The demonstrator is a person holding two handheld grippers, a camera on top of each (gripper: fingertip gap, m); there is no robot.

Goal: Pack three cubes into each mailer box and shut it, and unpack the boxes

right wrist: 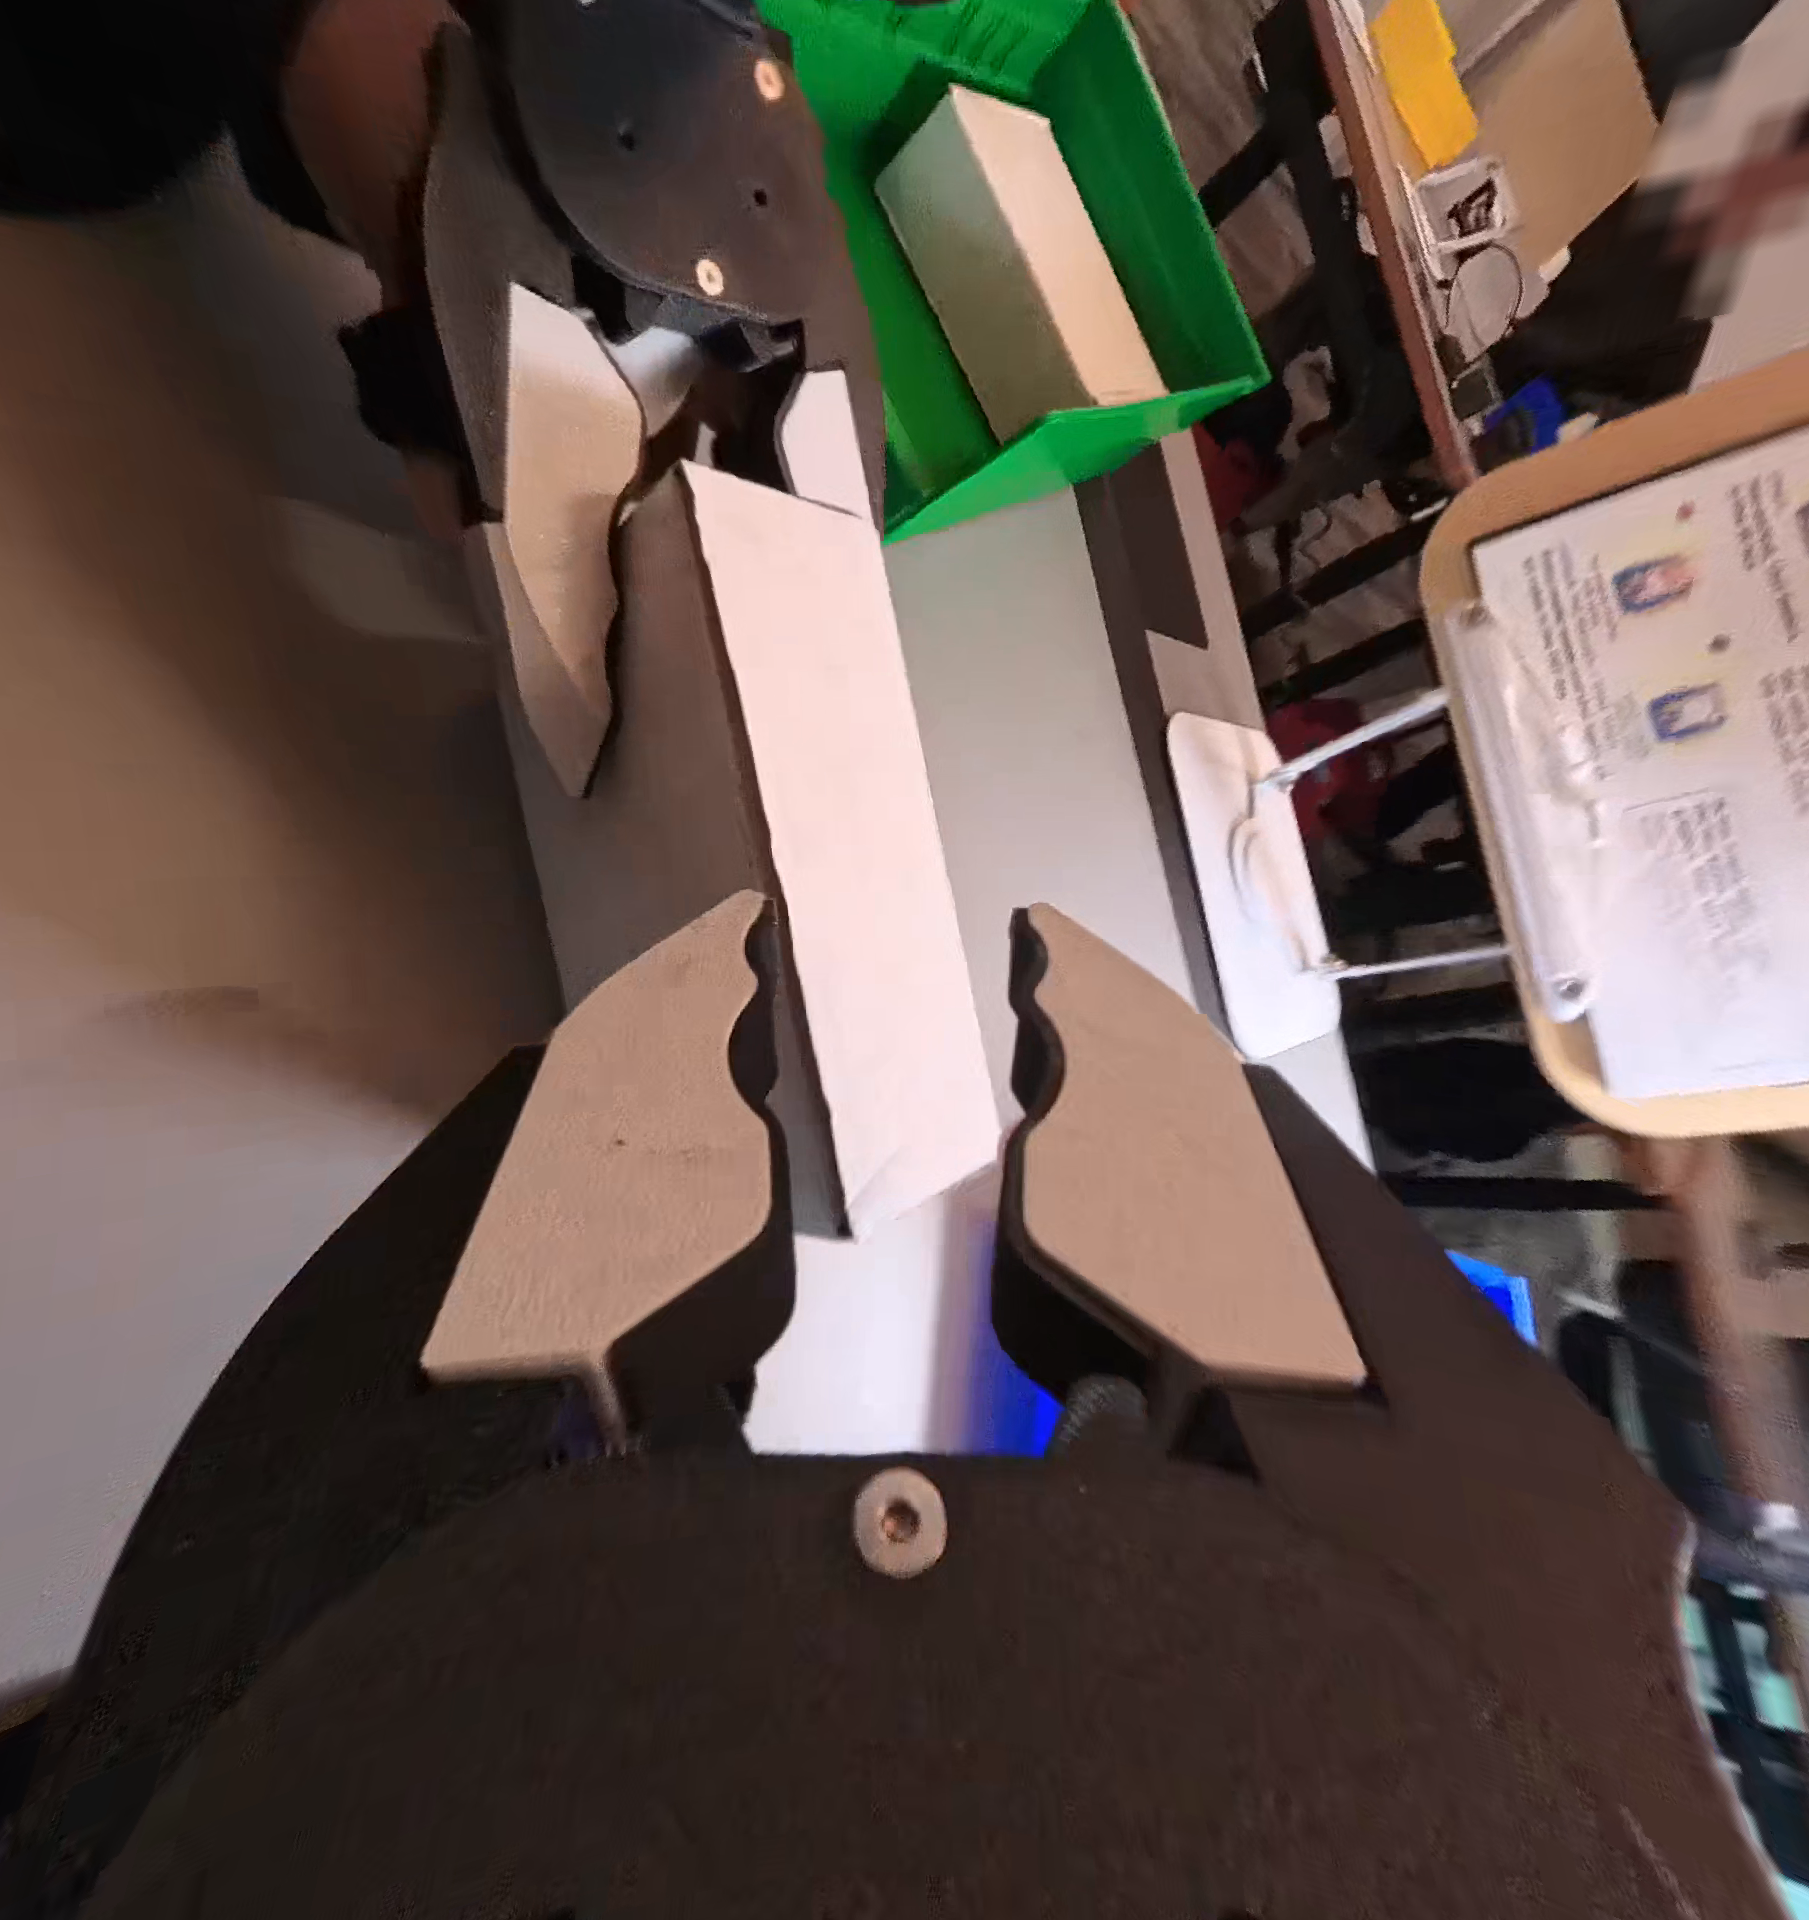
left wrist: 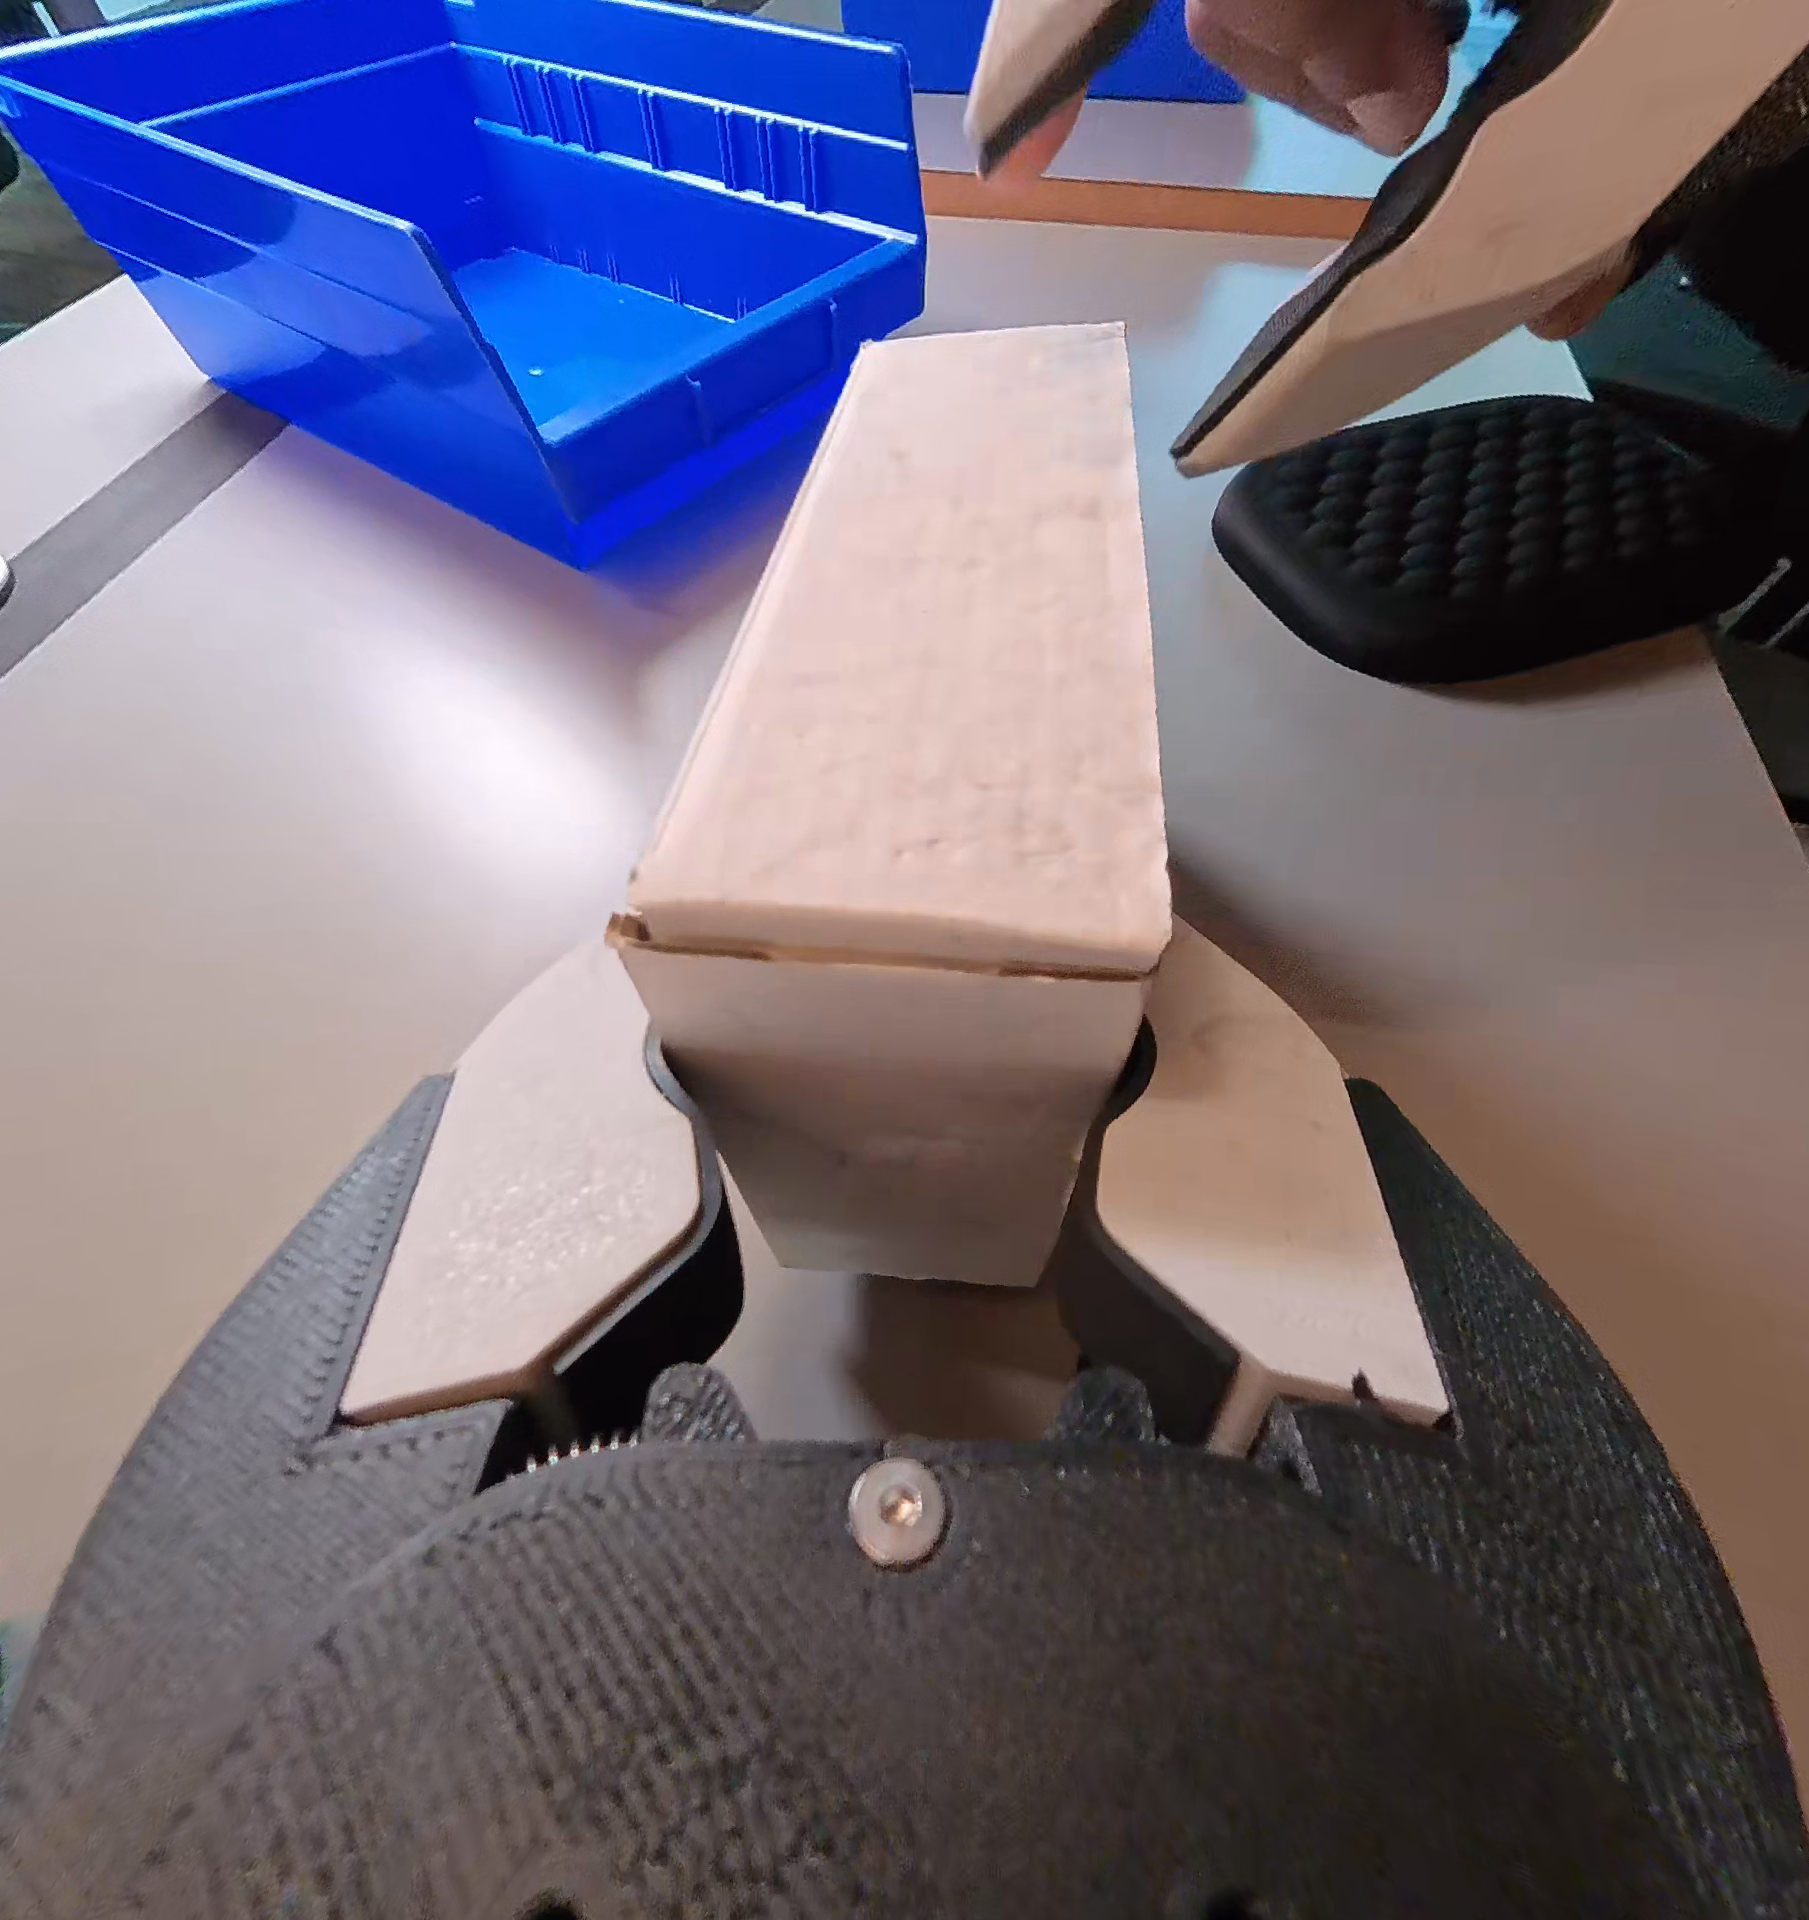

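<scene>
A closed white mailer box (left wrist: pixel 931 675) points away from me over the grey table (left wrist: pixel 308 831). My left gripper (left wrist: pixel 900 1049) is shut on its near end, one finger on each long side. My right gripper (left wrist: pixel 1087 301) hangs open above the box's far end. In the right wrist view the right gripper (right wrist: pixel 895 914) is open with the box's end (right wrist: pixel 848 779) between its fingers, not squeezed. The left gripper (right wrist: pixel 713 561) holds the other end. No cubes are in view.
An empty blue bin (left wrist: pixel 256 270) stands at the back left of the box. A green bin (right wrist: pixel 1045 457) holds a second white box (right wrist: pixel 1025 270). A black chair seat (left wrist: pixel 1482 540) is past the table's right edge. A board with a sheet (right wrist: pixel 1658 727) stands on a white base (right wrist: pixel 1253 883).
</scene>
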